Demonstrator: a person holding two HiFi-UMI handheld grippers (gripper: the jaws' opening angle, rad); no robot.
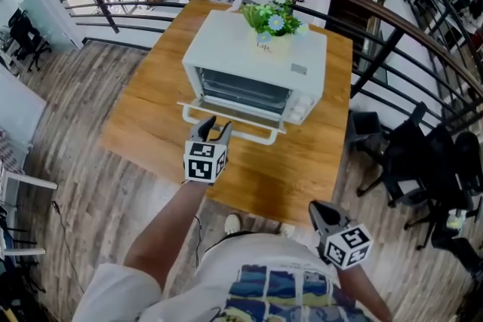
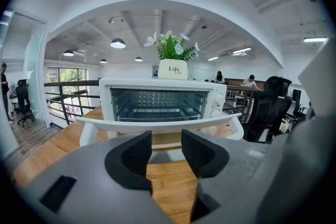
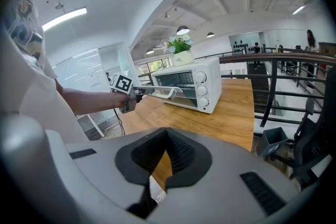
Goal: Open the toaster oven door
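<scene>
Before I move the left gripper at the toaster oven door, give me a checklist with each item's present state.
1. Left gripper jaws apart: ok.
2. Handle between those jaws: not ok. The bar crosses ahead of the tips, and nothing is between the pads.
3. Door swung off the toaster oven front: ok, the rack inside shows. Fully down: cannot tell.
4. Right gripper out of the way: ok. It is shut, empty and well back from the oven.
5. Flower pot upright on top of the oven: ok.
</scene>
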